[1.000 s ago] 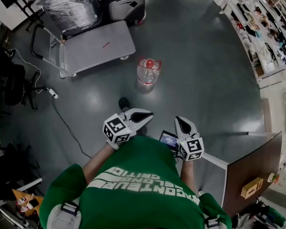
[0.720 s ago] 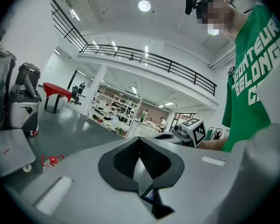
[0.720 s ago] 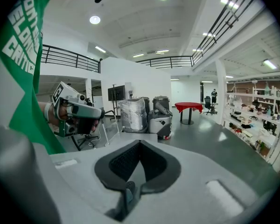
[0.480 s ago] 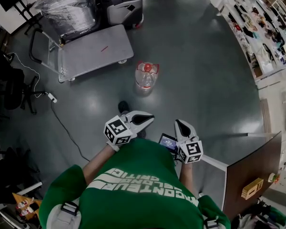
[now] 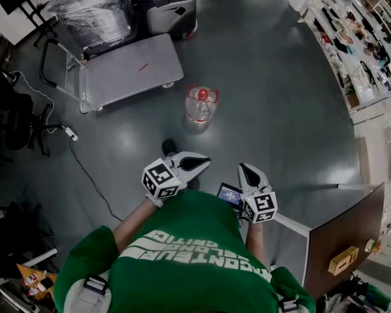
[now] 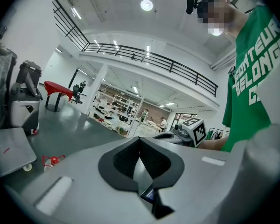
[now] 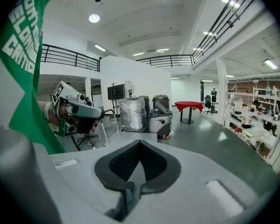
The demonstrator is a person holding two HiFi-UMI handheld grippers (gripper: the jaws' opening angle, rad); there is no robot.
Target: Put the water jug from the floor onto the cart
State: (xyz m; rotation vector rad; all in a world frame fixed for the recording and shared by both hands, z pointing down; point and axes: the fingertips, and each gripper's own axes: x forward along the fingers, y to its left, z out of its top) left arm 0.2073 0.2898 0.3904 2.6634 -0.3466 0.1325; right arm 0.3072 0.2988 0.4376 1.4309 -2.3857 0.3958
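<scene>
A clear water jug [image 5: 201, 107] with a red cap and red handle stands upright on the grey floor, also small at the left of the left gripper view as the jug [image 6: 51, 161]. The flat grey cart [image 5: 127, 67] stands just beyond it to the left, its deck bare. My left gripper [image 5: 194, 162] and right gripper [image 5: 249, 173] are held close to my chest, well short of the jug. Both have their jaws shut with nothing between them.
A plastic-wrapped pallet [image 5: 94, 6] and a grey machine [image 5: 168, 4] stand behind the cart. A cable and power strip [image 5: 70, 130] lie on the floor at left. A brown table [image 5: 342, 240] is at lower right, shelves [image 5: 362, 44] at upper right.
The head view has shifted slightly, so the jug and cart sit a touch higher in the picture. Both grippers have stayed where they were.
</scene>
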